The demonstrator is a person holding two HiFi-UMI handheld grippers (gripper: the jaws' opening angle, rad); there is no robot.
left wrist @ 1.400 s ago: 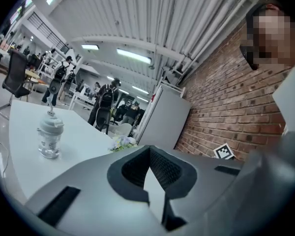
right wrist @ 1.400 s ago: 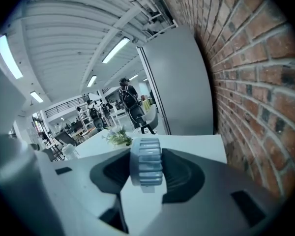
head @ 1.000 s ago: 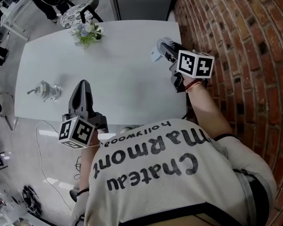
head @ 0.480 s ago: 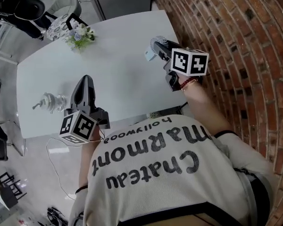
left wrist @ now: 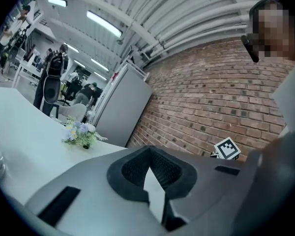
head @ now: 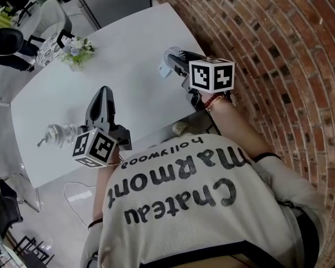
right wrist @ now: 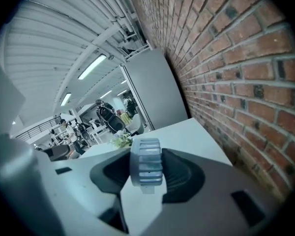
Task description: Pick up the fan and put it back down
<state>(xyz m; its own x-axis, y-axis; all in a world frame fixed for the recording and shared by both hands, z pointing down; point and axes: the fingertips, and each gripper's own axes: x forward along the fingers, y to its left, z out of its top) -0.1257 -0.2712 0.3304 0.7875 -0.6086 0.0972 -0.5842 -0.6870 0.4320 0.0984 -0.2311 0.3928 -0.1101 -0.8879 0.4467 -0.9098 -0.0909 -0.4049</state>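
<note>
A person, seen from above, is standing at the near edge of a white rounded table (head: pixel 128 88) beside a red brick wall (head: pixel 279 43), working 2 hand-held grippers. The right gripper (head: pixel 176 65) is reaching over the table's right side, close to the wall, and its 2 jaws are clamping a small pale grey round fan (right wrist: pixel 145 162). The fan is sitting edge-on between the dark pads, its ribbed rim pinched from both sides and its short stem hanging below, a grip that is likely stopping the round body from rolling out. The fan is appearing to hang just above the tabletop, though contact with the surface cannot be ruled out. The left gripper (head: pixel 103 96) is hovering idle over the table's near left part, its jaws meeting at the tips with nothing between them, probably because 1 gripper is enough for so light a thing. A clear glass ornament (head: pixel 57 134) is sitting just left of it, and a small bunch of pale flowers (head: pixel 75 50) is standing at the far side, both well apart from the fan.
</note>
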